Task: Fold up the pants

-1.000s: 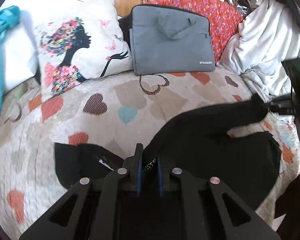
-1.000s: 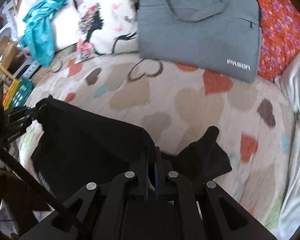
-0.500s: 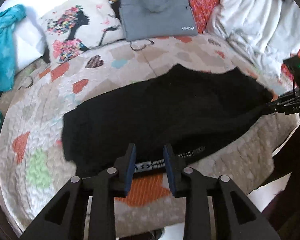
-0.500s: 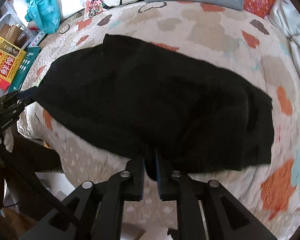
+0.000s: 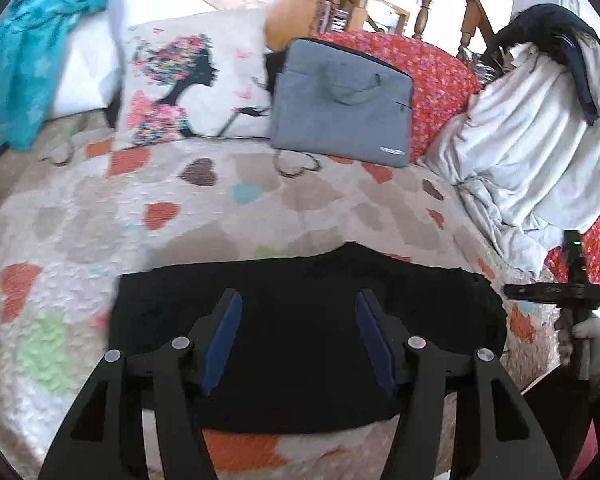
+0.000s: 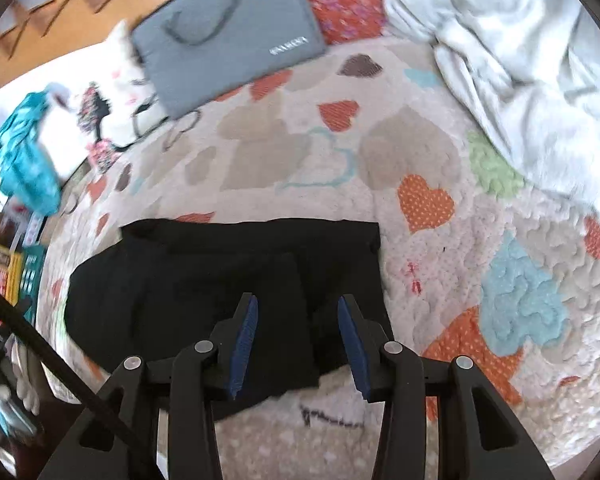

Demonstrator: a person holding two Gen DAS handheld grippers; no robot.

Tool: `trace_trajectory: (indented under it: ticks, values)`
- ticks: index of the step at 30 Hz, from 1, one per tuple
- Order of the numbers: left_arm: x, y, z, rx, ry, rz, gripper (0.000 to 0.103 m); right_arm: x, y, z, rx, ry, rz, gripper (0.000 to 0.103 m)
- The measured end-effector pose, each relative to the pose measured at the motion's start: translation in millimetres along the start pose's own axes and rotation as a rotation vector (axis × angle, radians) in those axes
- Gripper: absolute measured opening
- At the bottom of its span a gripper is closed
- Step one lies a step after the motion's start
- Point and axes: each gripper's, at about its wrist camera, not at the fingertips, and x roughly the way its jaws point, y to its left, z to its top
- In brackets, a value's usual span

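Black pants (image 5: 300,280) lie flat on the heart-patterned quilt (image 5: 100,220), folded into a wide rectangle near the front edge. My left gripper (image 5: 298,304) is open and empty, its jaws wide apart above the pants. In the right wrist view the pants (image 6: 220,264) lie with a straight far edge. My right gripper (image 6: 298,308) is open and empty above their right end. The right gripper also shows in the left wrist view (image 5: 556,292), just off the pants' right end.
A grey laptop bag (image 5: 340,108), a printed pillow (image 5: 188,84) and a red floral cushion (image 5: 432,76) stand at the back. A white blanket (image 5: 520,152) is heaped on the right. A teal cloth (image 5: 36,64) hangs at the left. Boxes (image 6: 4,276) sit beyond the quilt's left edge.
Both grippers held the pants, spread them flat on the quilt, then opened and let go. The pants now lie folded and still; both grippers have drawn back above them.
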Motion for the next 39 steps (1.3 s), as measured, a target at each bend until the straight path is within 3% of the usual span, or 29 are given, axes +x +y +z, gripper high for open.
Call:
trace_trajectory:
  ticks: [6, 8, 9, 14, 18, 20, 21, 23, 25, 27, 29, 32, 33, 35, 37, 39]
  values:
    - [39, -5, -11, -0.039, 0.054, -0.035, 0.059, 51, 22, 9, -0.071, 0.057, -0.058, 0.045]
    - [58, 2, -14, -0.08, 0.102, -0.009, 0.06, 62, 31, 10, -0.112, 0.07, -0.086, 0.033]
    - [65, 3, -15, -0.087, 0.12, 0.019, 0.06, 62, 33, 13, -0.113, 0.067, -0.075, 0.013]
    - [89, 6, -24, -0.1, 0.178, 0.094, 0.06, 31, 10, 24, -0.04, -0.069, -0.163, 0.012]
    - [101, 8, -34, -0.116, 0.224, 0.111, 0.059, 27, -22, 26, 0.037, -0.077, -0.268, 0.012]
    - [105, 6, -39, -0.097, 0.234, 0.137, 0.06, 35, -30, 22, 0.057, -0.04, -0.297, 0.019]
    - [106, 4, -40, -0.081, 0.234, 0.149, 0.06, 38, -34, 20, 0.076, -0.025, -0.301, 0.028]
    - [107, -3, -41, -0.043, 0.235, 0.171, 0.06, 29, -46, 18, 0.155, -0.049, -0.27, 0.039]
    - [108, -6, -42, -0.024, 0.239, 0.182, 0.06, 18, -53, 15, 0.219, -0.075, -0.245, 0.057]
    - [103, -10, -43, -0.017, 0.218, 0.181, 0.06, 6, -59, 10, 0.261, -0.117, -0.224, 0.059]
    - [92, -16, -39, -0.012, 0.172, 0.131, 0.06, -7, -45, 4, 0.217, -0.189, -0.22, 0.059]
    - [85, -30, -38, 0.037, 0.134, 0.1, 0.06, -18, -19, 1, 0.089, -0.259, -0.312, 0.06]
    - [88, -33, -39, 0.043, 0.147, 0.099, 0.06, -16, -15, 1, 0.073, -0.254, -0.325, 0.065]
    - [99, -36, -44, 0.044, 0.197, 0.104, 0.06, -7, -26, 3, 0.129, -0.204, -0.308, 0.067]
    - [105, -35, -48, 0.037, 0.228, 0.103, 0.06, -1, -51, 4, 0.256, -0.154, -0.249, 0.067]
    - [105, -32, -49, 0.028, 0.229, 0.102, 0.06, -1, -73, 0, 0.39, -0.158, -0.163, 0.067]
